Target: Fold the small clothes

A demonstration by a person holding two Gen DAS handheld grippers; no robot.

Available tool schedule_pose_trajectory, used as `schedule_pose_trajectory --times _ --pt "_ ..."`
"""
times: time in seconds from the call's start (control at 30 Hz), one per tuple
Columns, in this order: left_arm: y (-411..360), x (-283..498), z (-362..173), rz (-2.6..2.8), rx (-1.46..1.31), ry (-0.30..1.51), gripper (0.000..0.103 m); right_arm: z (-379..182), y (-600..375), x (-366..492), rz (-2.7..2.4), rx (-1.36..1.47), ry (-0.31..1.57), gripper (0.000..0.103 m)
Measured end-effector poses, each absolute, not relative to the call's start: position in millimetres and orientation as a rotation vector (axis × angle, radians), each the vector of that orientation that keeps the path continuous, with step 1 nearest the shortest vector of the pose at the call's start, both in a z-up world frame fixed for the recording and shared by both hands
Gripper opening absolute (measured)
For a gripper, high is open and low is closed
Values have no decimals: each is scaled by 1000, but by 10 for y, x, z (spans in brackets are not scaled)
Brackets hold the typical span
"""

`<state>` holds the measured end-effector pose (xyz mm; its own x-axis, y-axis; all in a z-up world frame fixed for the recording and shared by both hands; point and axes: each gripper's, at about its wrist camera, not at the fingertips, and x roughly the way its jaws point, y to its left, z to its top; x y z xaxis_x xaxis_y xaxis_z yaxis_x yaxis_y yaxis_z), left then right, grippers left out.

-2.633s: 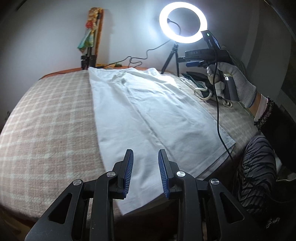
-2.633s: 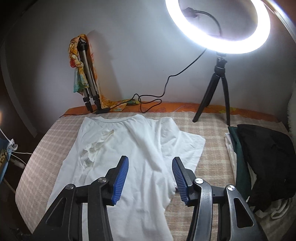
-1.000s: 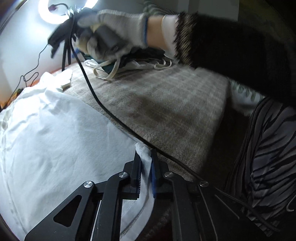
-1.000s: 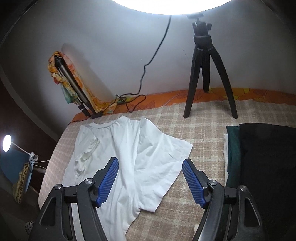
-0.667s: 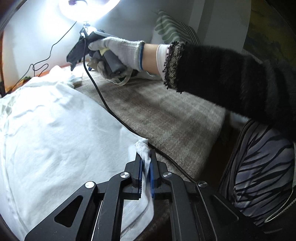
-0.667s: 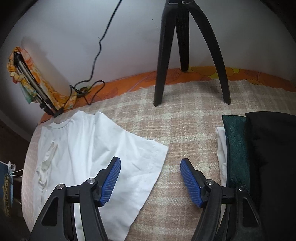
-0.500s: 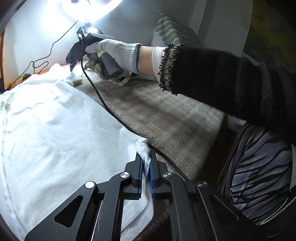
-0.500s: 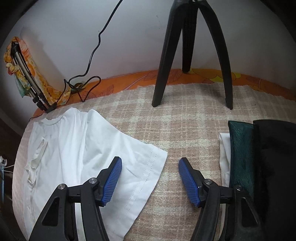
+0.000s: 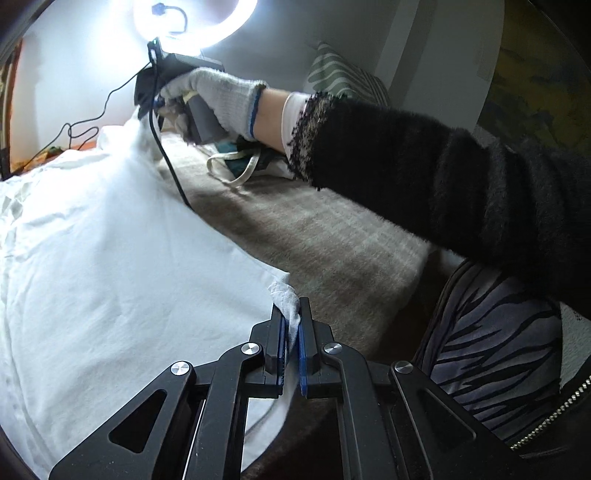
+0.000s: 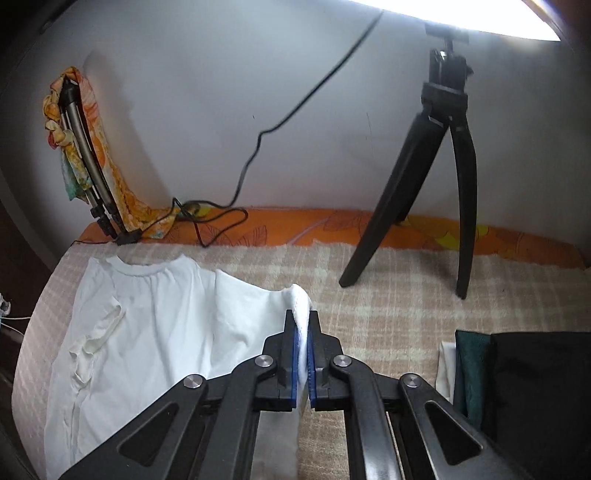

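So since half a second back the right gripper went from wide apart over the sleeve to clamped on it, a tuft of white cloth poking up between the jaws. The left gripper hasn't budged: jaws together on the hem corner of the white t-shirt.

The shirt lies spread on the bed's plaid blanket, collar up around 11 o'clock in the right wrist view, sleeve at 12 right off the jaws.

Looks to me like the first side fold: both right-edge pinches are set, so the next move is probably lifting together and carrying that edge over toward 9 o'clock, keeping it taut so the sleeve doesn't bunch.

Count: one shirt being folded, two grippers, one ring light on one tripod, one dark pile of clothes at 3 o'clock.
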<state>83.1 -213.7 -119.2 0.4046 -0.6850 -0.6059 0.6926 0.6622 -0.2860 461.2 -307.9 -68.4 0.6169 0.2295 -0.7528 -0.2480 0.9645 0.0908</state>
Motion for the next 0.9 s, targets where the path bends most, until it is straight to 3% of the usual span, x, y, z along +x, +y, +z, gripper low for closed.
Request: schedule_pose_trajectory --times 0.3,0.9 --pt "-2066 878 -1293 -864 -51 786 4 -938 -2979 4673 191 -110 948 1" --pt "-1321 754 -1199 -716 -174 722 4 -303 -2164 4455 271 -121 862 1"
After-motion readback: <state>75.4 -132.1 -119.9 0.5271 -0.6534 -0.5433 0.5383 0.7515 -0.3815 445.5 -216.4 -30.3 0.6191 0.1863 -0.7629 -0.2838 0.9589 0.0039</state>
